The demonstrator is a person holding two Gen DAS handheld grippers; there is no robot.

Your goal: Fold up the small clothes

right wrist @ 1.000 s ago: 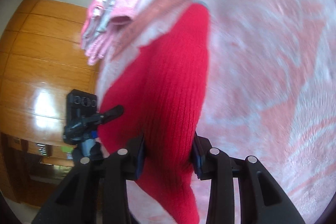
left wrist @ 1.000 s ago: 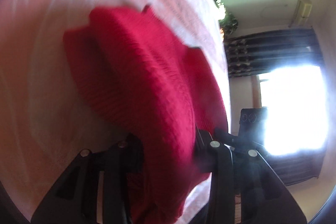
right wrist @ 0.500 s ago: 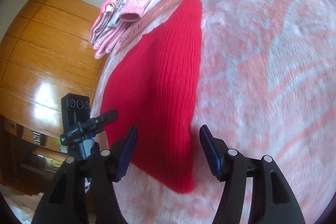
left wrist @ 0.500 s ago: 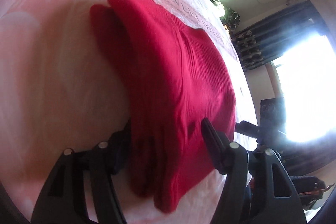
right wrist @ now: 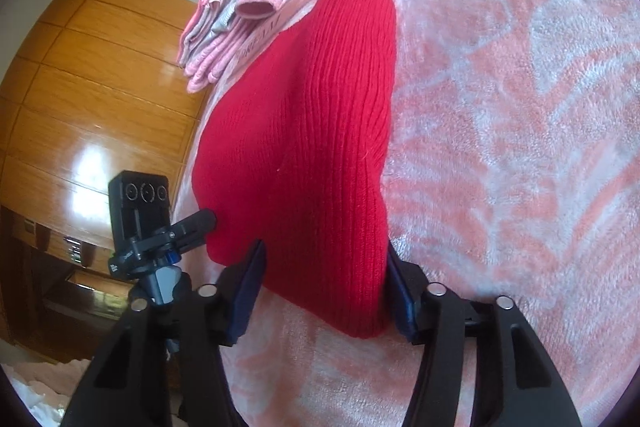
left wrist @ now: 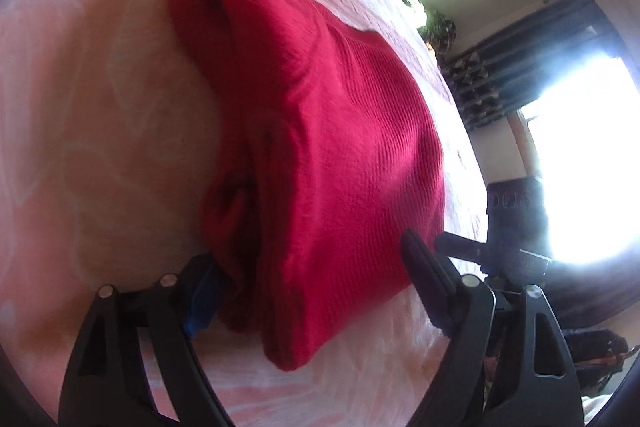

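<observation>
While both grippers stand open and hold nothing, the left gripper (left wrist: 308,267) and right gripper (right wrist: 324,283) each straddle a near corner of the folded red sweater (right wrist: 320,131). Its long axis runs away from them across the bed (right wrist: 520,147). The far edge is hard to see.

Two wrist cameras, close over the bed (right wrist: 520,107)
Each looks forward along its gripper, low and near; both share the red knit garment (left wrist: 320,131), seen from opposite ends.
</observation>
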